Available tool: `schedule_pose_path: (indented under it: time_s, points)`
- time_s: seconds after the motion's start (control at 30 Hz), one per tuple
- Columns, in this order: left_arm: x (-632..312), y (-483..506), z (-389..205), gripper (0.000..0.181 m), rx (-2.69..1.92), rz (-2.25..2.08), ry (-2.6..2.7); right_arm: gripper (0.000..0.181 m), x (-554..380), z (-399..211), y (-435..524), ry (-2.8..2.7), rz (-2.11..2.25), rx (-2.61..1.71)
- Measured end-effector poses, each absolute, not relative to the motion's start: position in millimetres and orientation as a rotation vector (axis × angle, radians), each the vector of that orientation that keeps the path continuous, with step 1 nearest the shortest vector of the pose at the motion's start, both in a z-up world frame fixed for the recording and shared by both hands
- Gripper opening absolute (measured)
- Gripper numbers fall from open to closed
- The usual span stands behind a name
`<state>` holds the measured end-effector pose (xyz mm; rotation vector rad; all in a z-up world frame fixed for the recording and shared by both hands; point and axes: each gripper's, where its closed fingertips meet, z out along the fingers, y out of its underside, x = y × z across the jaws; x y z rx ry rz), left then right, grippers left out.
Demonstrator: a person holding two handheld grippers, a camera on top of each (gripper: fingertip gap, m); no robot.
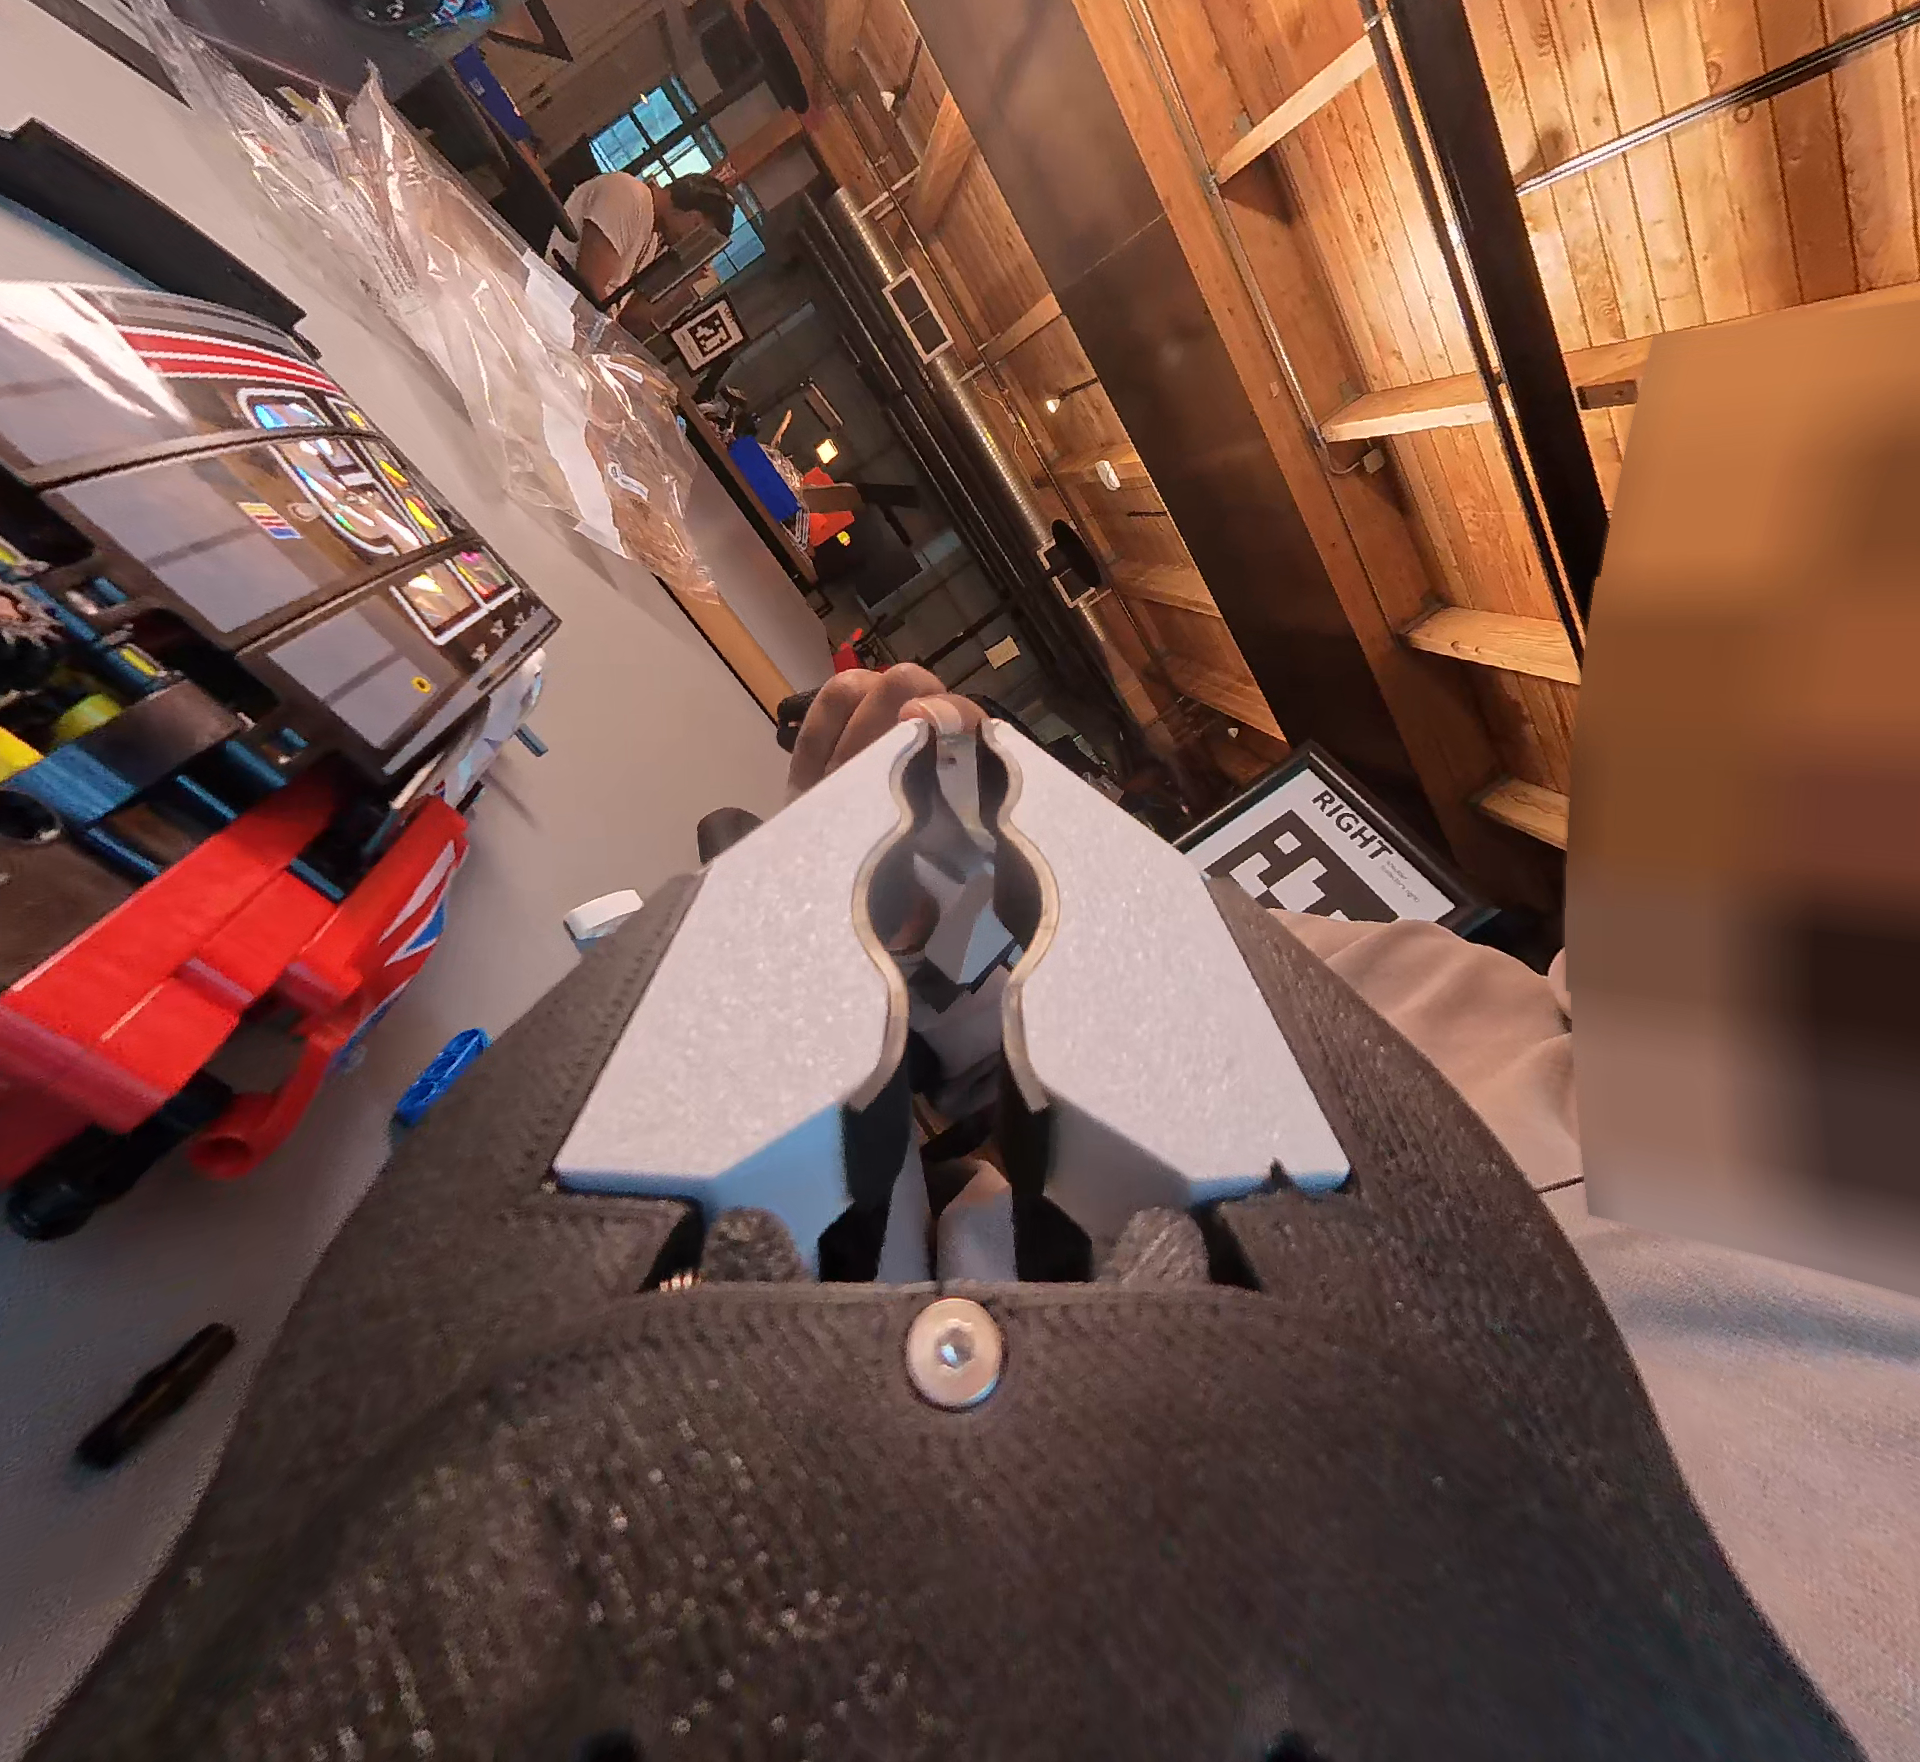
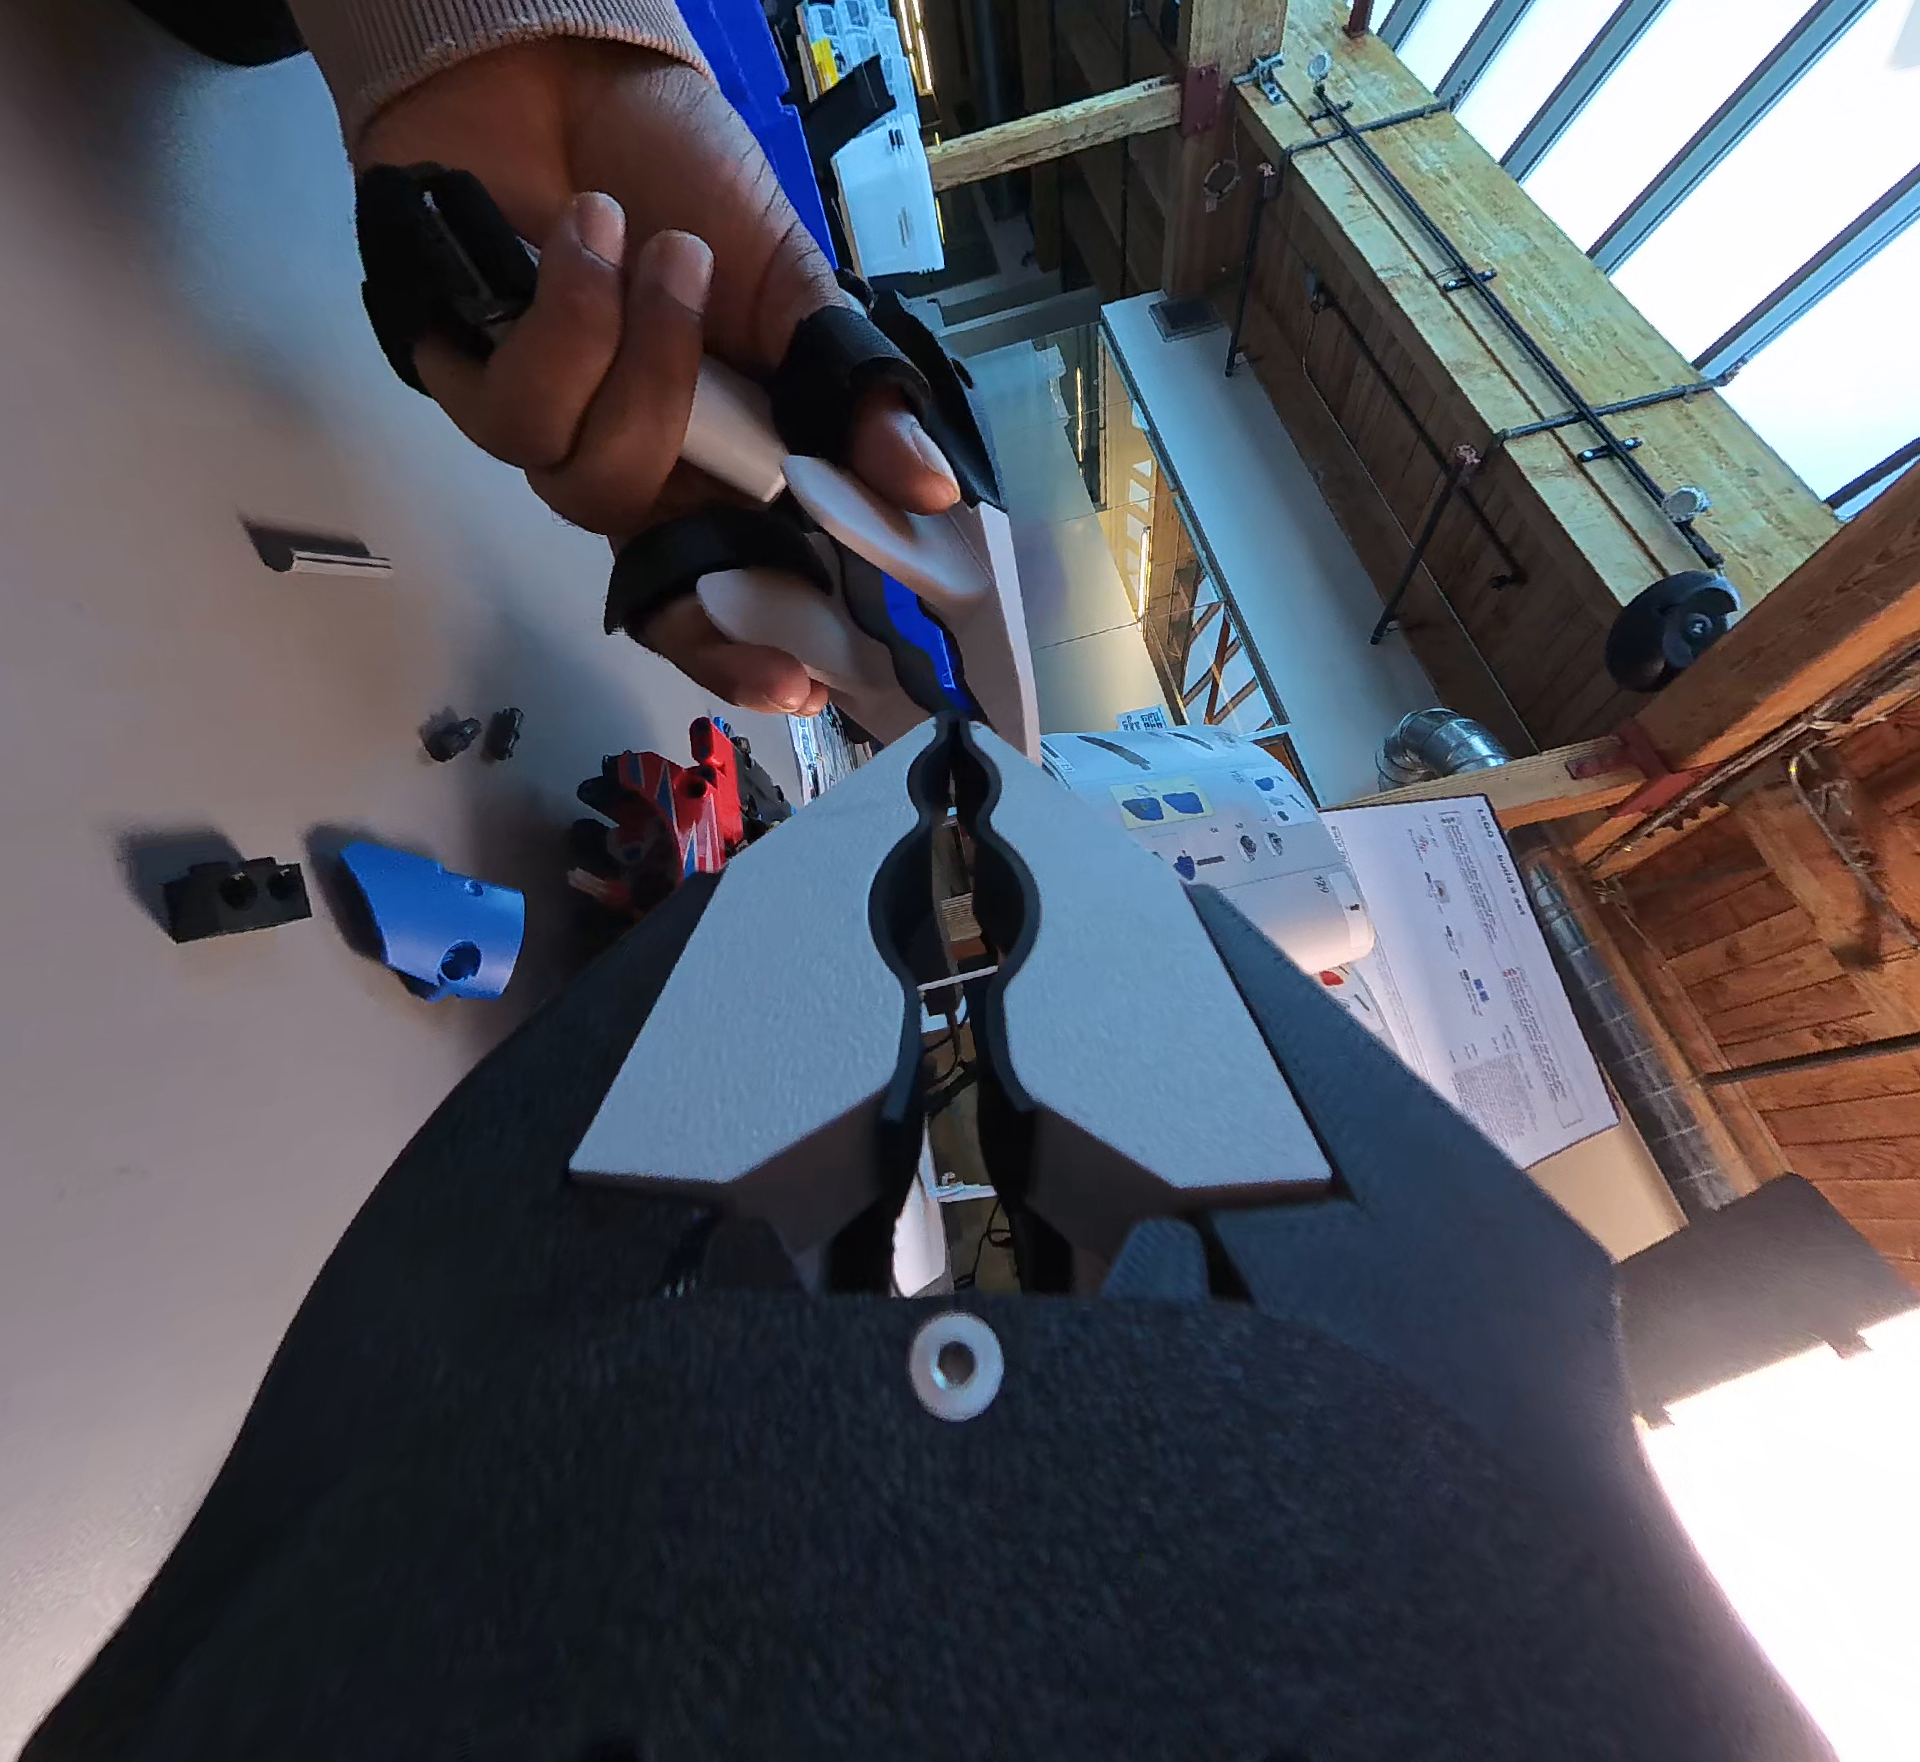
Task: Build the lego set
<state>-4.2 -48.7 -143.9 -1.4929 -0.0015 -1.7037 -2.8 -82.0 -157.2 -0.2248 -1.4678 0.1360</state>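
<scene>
While my left gripper (image 1: pixel 954 736) pinches a thin pale piece (image 1: pixel 948 756) at its tips, my right gripper (image 2: pixel 956 736) sits closed on nothing; the red car model (image 1: pixel 208 923) lies at left, a blue panel (image 2: pixel 431 923) lower left.

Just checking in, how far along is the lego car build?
The red car body with its stickered roof looks largely assembled. Both grippers, left and right, are shut, holding no visible piece. The blue panel and black brick lie loose on the table.
</scene>
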Motion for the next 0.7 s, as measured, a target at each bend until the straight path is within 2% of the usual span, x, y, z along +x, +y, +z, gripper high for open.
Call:
schedule_pose_path:
  time_s: [0.3, 0.7]
  points:
    - [-3.1, -49.4, -145.6, 0.003, -1.507, -1.696, 0.007, 0.000, -5.6, -164.5, -82.7, -1.499, 0.122, -0.224]
    - [-3.7, -50.4, -144.3, 0.010, -1.493, -1.709, 0.014, 0.000, -5.0, -165.2, -77.4, -1.501, 0.130, -0.251]
